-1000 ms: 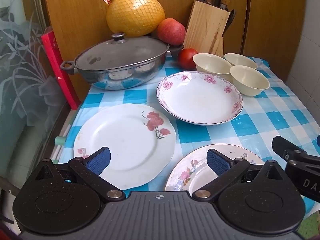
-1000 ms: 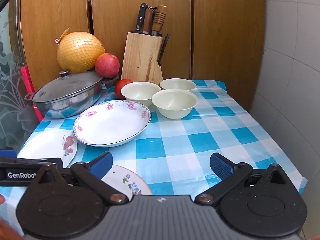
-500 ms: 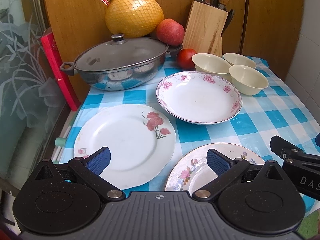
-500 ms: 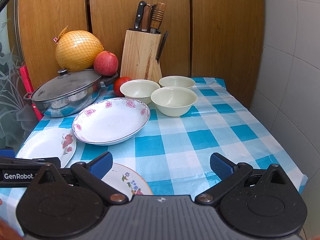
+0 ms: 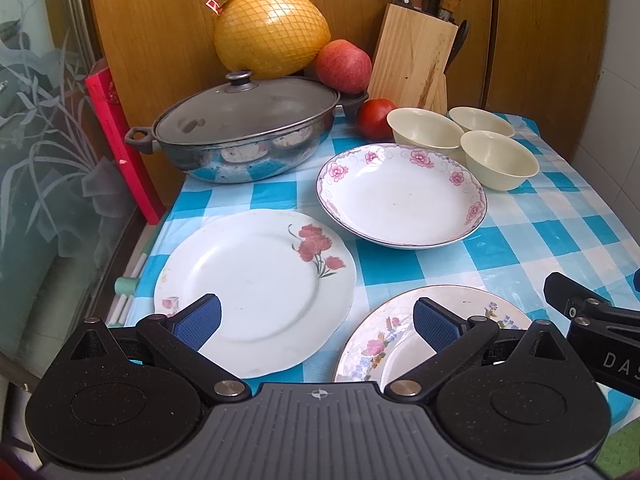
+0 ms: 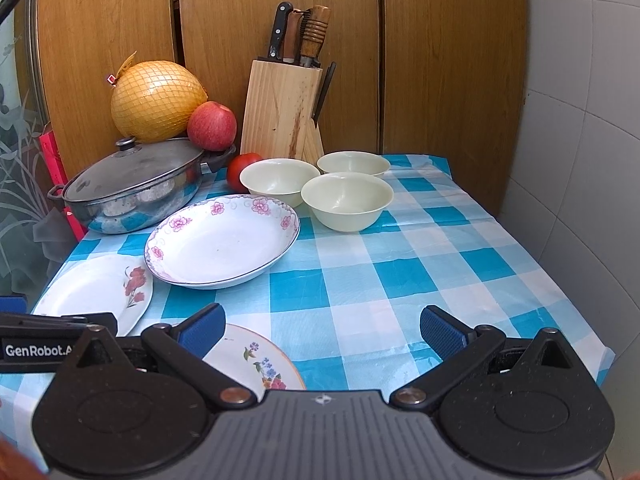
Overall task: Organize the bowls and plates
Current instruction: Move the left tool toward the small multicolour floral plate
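Bench under a blue-checked cloth carries three plates: a flat red-flower plate at near left, a deep pink-rimmed plate mid-bench, and a gilt floral plate at the near edge. Three cream bowls cluster just behind the deep plate, beside one tomato. Left tool and right tool both hover spread wide, pinching nothing.
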Available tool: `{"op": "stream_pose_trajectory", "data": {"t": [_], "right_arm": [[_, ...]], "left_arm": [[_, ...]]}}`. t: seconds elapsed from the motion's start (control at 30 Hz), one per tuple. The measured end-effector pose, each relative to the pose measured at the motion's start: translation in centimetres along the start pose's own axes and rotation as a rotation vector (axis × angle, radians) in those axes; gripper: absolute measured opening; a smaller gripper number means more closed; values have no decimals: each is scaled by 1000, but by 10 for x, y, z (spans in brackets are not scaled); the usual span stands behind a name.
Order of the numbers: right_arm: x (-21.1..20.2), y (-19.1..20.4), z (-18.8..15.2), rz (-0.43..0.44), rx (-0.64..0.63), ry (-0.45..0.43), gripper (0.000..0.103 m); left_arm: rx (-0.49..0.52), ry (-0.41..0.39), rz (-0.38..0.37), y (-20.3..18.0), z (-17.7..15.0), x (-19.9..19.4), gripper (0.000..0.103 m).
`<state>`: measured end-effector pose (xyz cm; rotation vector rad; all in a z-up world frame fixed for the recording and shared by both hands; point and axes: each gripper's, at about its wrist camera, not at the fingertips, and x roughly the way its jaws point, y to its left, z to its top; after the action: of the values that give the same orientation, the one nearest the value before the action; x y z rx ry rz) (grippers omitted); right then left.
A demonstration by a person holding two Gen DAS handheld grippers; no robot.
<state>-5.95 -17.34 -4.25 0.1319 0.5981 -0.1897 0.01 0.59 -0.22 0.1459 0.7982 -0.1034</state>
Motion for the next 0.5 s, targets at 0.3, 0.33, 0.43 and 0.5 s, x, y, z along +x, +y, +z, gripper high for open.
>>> {"op": "stream_pose_trajectory", "data": {"t": [0.3,0.33,0.43,0.5], "right_arm": [[0,0,0,2,3,1,102],[0,0,0,2,3,1,102],[0,0,0,2,0,3,102],[0,0,0,2,-1,3,102]], "left_arm": [[-1,0,0,0,0,0,103],[0,1,0,0,0,0,103],[-1,1,0,2,0,-1,103],[-1,1,0,2,0,-1,103]]}}
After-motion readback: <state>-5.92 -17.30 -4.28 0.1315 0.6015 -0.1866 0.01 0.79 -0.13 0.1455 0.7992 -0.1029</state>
